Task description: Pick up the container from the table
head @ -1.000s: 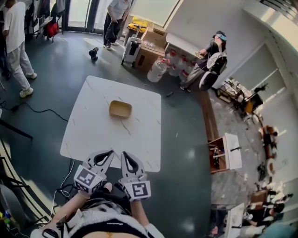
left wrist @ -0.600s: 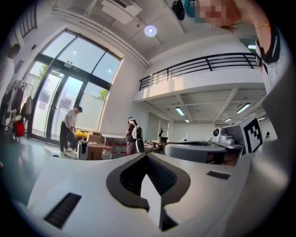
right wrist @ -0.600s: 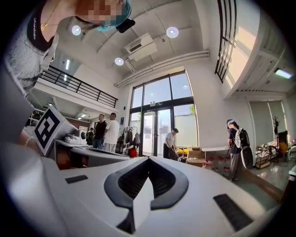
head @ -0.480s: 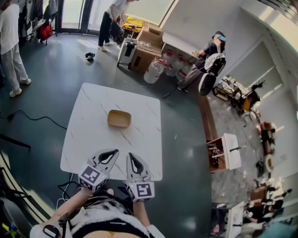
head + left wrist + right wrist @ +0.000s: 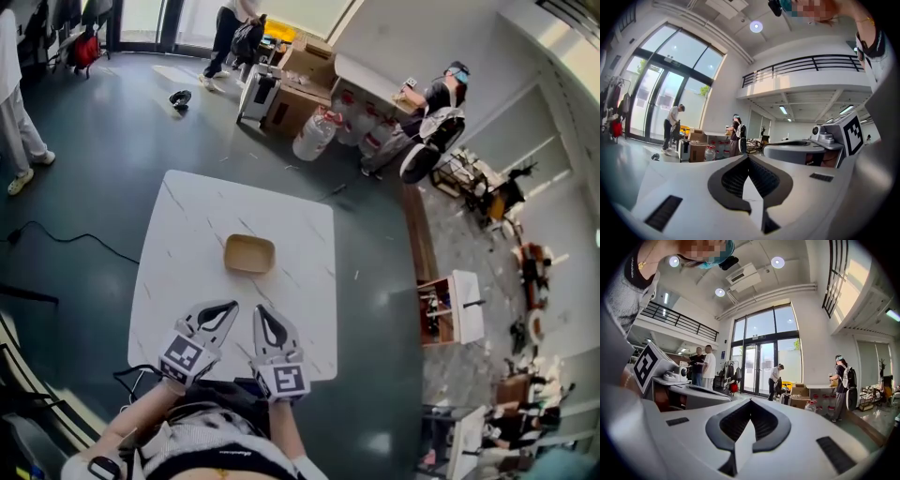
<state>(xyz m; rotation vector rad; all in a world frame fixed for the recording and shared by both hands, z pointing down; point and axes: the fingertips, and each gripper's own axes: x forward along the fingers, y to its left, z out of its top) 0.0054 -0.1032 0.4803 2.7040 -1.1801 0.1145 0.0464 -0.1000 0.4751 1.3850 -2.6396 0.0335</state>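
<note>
Container: a shallow, open, tan container [image 5: 249, 254] is seen on the white table [image 5: 178, 234], about midway across it, untouched and with nothing else near it.
Left claw: the left claw [image 5: 223, 309] is held clenched, its tips met and nothing between them. It is poised over the near part of the table, short of the container.
Right claw: the right claw [image 5: 262, 315] is likewise closed and empty, and is held just beside the left one.
Gripper views: only the room beyond the table is shown past the closed tips, and the container is not caught in either.
Change: compared with a second ago, the container is found lower in the head view and nearer to both claws, which are now set further in over the table's near edge.
Meaning: an approach is judged to be under way, and no grasp has been begun.
Next need: one claw would have to be opened and carried forward to the container's rim.
</note>
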